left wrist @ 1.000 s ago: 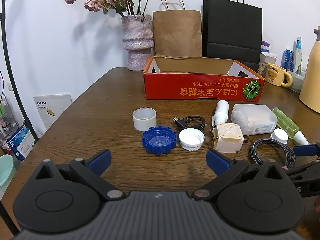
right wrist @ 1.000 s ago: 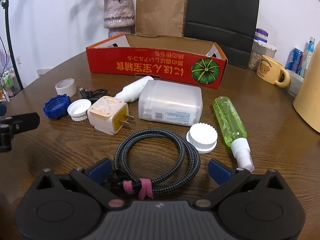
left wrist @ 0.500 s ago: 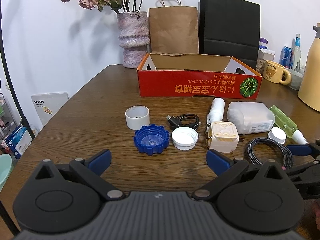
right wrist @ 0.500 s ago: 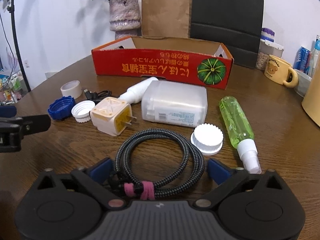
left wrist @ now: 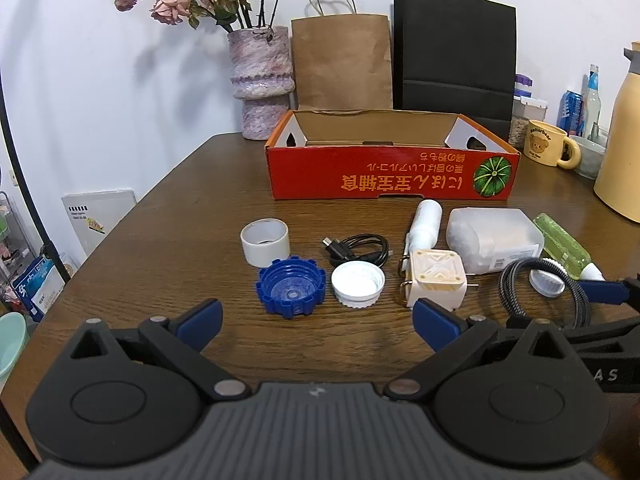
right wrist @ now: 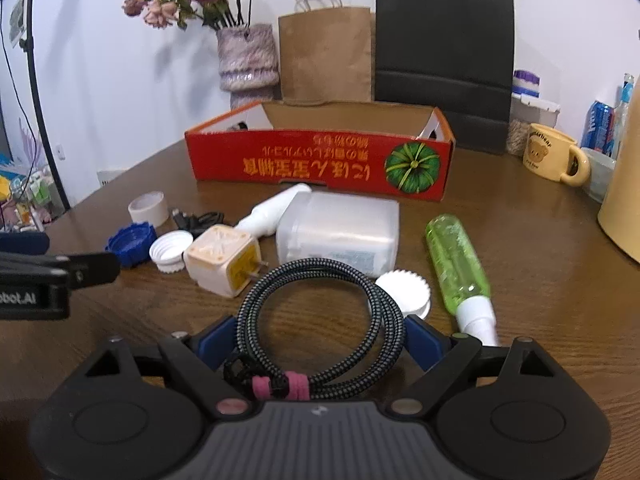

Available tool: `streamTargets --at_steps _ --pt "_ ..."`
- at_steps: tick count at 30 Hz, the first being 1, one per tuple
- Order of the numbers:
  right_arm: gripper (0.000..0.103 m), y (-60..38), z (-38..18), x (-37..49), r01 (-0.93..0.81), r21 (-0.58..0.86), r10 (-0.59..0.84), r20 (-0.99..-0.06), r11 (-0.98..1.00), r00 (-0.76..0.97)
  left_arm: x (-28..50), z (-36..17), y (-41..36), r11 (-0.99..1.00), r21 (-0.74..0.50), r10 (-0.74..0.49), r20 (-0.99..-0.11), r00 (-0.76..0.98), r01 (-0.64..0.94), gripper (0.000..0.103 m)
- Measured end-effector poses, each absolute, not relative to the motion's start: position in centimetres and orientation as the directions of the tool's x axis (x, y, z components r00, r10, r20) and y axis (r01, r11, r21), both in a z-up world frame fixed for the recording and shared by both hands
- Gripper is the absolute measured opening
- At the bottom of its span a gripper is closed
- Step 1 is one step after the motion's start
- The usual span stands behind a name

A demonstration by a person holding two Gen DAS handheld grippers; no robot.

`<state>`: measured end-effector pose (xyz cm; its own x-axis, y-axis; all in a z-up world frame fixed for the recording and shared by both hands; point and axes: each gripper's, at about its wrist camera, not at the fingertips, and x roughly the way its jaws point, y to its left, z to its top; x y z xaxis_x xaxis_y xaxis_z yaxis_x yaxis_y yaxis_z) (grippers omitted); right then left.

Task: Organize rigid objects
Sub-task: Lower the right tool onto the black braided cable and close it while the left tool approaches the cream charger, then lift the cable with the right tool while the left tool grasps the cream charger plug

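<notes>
A: Where are we in the tidying?

B: At the very start, we judge. The red cardboard box point(left wrist: 394, 176) stands at the back of the surface point(left wrist: 168, 248) and looks empty from here, with everything lying loose in front of it. Our right hand-held gripper point(right wrist: 318, 338) has been closing its jaws around the coiled braided cable point(right wrist: 320, 312), which sits between them.

A: Do we have it yet?

B: Not quite, we think. The blue pads stand just beside the coil on either side, but we see no squeeze on it, so we call that hand released. The left hand-held gripper point(left wrist: 316, 320) hangs wide apart over bare wood, grasping nothing, with the blue cap point(left wrist: 291, 291) and the white cap point(left wrist: 357, 283) just ahead of it.

A: What does the next move need?

B: We'd finish the close until the coil is pinched across its width. It may flex, so we should clamp firmly. The other white cap point(right wrist: 404, 294) touches the coil's far side and the green spray bottle point(right wrist: 458, 266) lies just beside it, so a straight lift would keep from dragging them. Then we carry the cable over the plug adapter point(right wrist: 222, 260) and the clear plastic container point(right wrist: 340, 236) and set it in the box.
</notes>
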<state>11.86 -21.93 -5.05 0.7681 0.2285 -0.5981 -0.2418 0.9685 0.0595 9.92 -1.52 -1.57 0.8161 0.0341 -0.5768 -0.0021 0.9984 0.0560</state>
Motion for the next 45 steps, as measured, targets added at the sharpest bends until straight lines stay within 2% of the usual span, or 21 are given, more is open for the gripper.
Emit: streamTargets --at_steps 19,45 --pt "0.088 -26.8 -2.5 12.8 -0.185 0.071 0.196 -0.483 0.98 0.853 12.8 -2.2 -5.9 0.999 0.035 -0.01 -0.604 0.797 0.039 0.103" --pt "0.088 -28.9 -3.2 14.3 -0.171 0.119 0.206 -0.438 0.978 0.875 17.2 -5.3 -9.0 0.997 0.008 -0.056 -0.644 0.763 0.08 0.103"
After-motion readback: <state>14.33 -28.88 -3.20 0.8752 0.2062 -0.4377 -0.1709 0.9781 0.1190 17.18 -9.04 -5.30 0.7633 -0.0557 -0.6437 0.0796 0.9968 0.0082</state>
